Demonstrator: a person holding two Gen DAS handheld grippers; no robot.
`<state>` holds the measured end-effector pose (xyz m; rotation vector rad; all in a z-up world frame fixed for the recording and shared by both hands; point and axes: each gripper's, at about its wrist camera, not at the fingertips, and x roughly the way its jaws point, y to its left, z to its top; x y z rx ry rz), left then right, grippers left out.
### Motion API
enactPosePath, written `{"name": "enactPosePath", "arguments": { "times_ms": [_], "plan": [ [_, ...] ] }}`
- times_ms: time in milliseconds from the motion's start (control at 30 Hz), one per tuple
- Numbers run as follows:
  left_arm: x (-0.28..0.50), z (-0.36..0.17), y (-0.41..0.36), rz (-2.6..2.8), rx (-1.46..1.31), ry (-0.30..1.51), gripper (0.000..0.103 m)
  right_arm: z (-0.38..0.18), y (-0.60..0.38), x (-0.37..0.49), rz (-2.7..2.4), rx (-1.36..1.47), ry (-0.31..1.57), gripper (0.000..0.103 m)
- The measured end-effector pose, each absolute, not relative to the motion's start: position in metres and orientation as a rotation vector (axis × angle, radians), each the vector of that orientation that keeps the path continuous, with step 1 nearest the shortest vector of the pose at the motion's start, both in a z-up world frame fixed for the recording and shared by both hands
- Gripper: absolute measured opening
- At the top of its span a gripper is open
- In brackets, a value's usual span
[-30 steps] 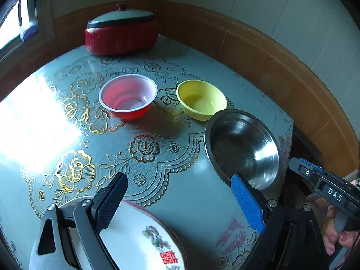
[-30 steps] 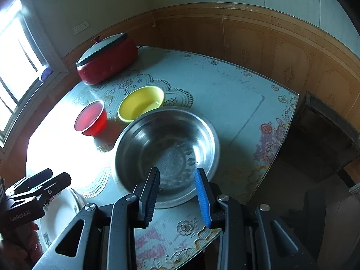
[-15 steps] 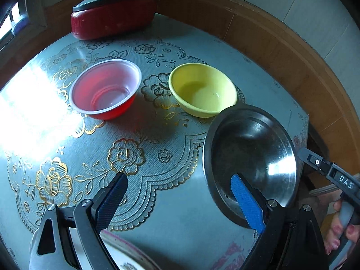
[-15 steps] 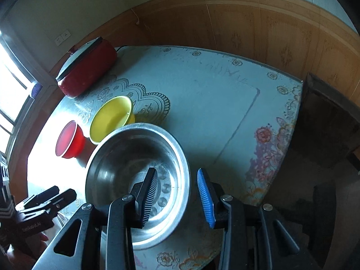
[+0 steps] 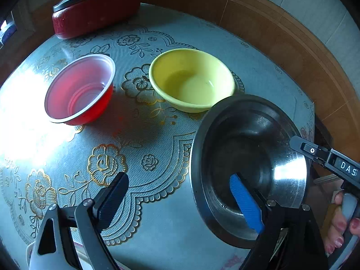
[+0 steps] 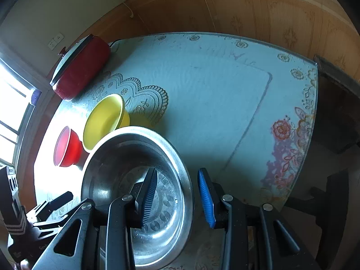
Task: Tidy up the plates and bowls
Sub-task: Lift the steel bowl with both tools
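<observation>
Three bowls show in my left wrist view, all apart on the surface [image 5: 146, 236]: red bowl [image 5: 78, 90] far left, yellow bowl [image 5: 191, 79] beside it, steel bowl [image 5: 247, 168] nearest on the right w/ its rim overlapping the yellow one from this angle; can't tell if they touch. My left claw [image 5: 180, 200] is spread wide, holding nothing, blue pad hanging over the steel bowl's inside, black pad over bare cloth. A sliver of plate rim [image 5: 78, 250] peeks at bottom left. Red lidded pot [image 5: 96, 6] sits at the far edge. Right wrist view: right claw [image 6: 177, 198] also spread, straddling the steel bowl's [image 6: 108, 173] near rim, black pad inside, blue pad outside, not pinched yet. Yellow bowl [image 6: 103, 121] and red bowl [image 6: 66, 148] sit beyond it. Progress, my read: nothing stacked so far, bowls all separate, so nesting and plate sorting are all left; rim grab looks like the step in hand.
</observation>
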<state>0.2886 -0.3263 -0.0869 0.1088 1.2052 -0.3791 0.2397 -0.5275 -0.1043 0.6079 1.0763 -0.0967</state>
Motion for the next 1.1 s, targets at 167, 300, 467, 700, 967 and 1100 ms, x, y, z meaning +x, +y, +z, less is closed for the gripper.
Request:
{"name": "enactPosePath", "arguments": {
  "times_ms": [167,300,467,700,967,1100],
  "plan": [
    [0.295,-0.098,-0.337,-0.397,0.154,1.22,0.073,-0.113,-0.529,0.242,-0.086,0.648,1.088,0.037],
    [0.298,-0.103,-0.341,-0.397,0.167,1.226,0.068,-0.117,-0.527,0.238,-0.073,0.657,1.094,0.037],
    [0.302,-0.11,-0.344,-0.411,0.153,1.251,0.051,-0.121,-0.525,0.237,-0.062,0.653,1.105,0.029],
    [0.298,-0.112,-0.346,-0.444,0.134,1.25,0.021,-0.124,-0.521,0.235,-0.052,0.644,1.102,0.011],
    [0.277,-0.101,-0.343,-0.469,0.17,1.21,0.021,-0.114,-0.513,0.223,-0.059,0.609,1.097,0.011],
    [0.27,-0.096,-0.333,-0.464,0.164,1.21,0.022,-0.106,-0.504,0.217,-0.04,0.6,1.091,0.011]
  ]
}}
